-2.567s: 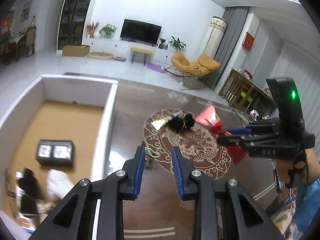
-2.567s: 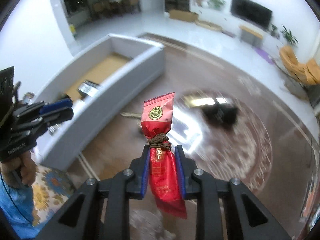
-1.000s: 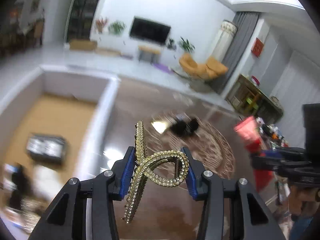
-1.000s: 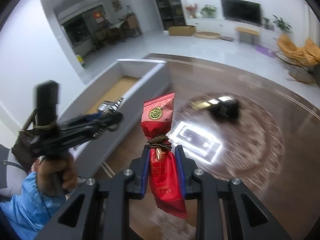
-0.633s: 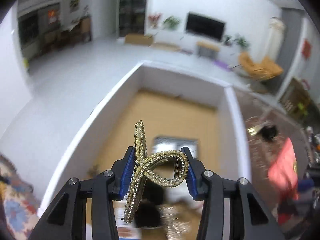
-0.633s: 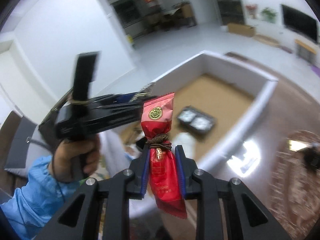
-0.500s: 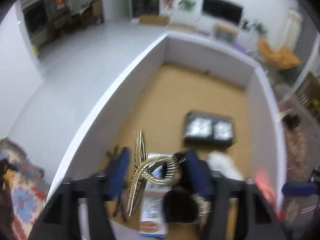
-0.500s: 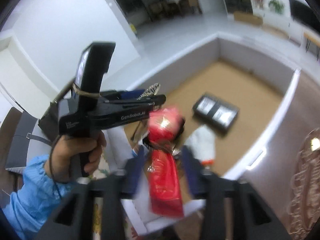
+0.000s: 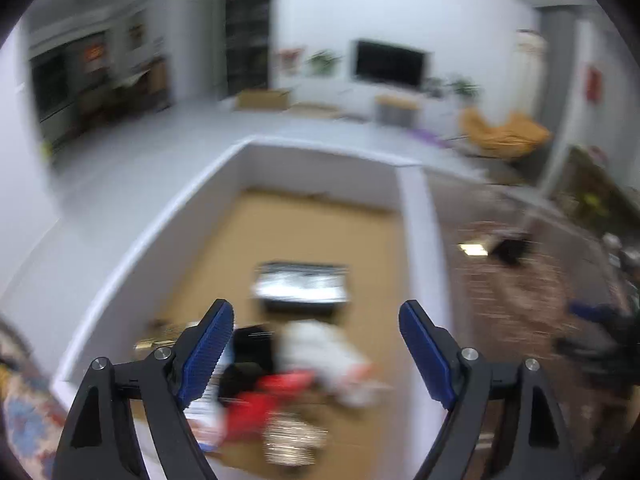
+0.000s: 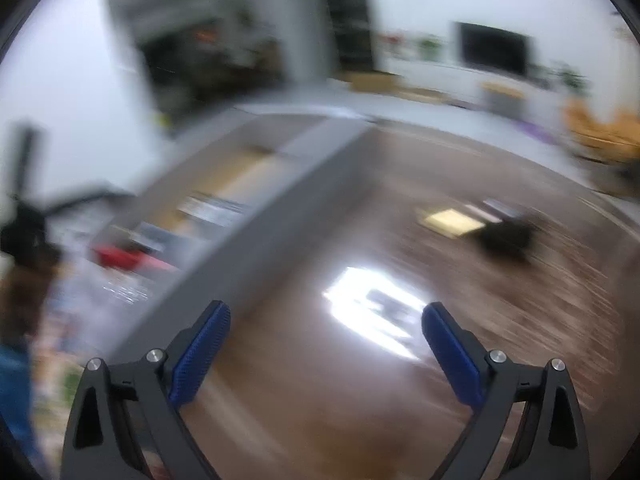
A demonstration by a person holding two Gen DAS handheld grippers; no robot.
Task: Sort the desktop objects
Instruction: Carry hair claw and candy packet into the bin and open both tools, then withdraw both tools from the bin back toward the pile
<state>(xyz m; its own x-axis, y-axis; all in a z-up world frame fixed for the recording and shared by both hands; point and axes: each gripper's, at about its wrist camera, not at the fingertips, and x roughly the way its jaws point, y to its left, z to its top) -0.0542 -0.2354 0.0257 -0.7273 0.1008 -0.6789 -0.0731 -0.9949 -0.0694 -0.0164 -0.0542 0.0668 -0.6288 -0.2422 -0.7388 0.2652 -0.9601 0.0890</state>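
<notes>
— Fingers first: how do they stand?

— Both pairs are spread wide, with nothing between the blue pads. The left gripper (image 9: 316, 344) has just been opening, and it hangs over the near end of the white box (image 9: 416, 240). The right gripper (image 10: 326, 344) has just been opening too; it is over the brown tabletop (image 10: 320, 380), to the right of the box's long wall.

— Where are the things being sorted?

— Inside the box, on its tan floor. At the near end lies a blurred heap: the red packet (image 9: 276, 392) with something glittery just in front of it, a white crumpled thing (image 9: 320, 344) just behind it, and a black shape beside that. The gold hair clip (image 9: 160, 336) lies near the box's left wall, beyond the left finger (image 9: 208, 344). From the right wrist camera the packet (image 10: 120, 256) shows as a red smear inside the box.

— And farther in?

— A dark flat case (image 9: 302, 286) with a pale top sits in the middle of the box, beyond the heap. The far end of the box is bare tan.

— Anything outside the box?

— To its right, on the patterned part of the tabletop, a black object (image 10: 504, 236) lies next to a pale yellow card (image 10: 452, 220). What the black thing is I cannot tell; both views are smeared. A hand (image 10: 24, 280) with a blue sleeve holds the left gripper on the box's left side.
</notes>
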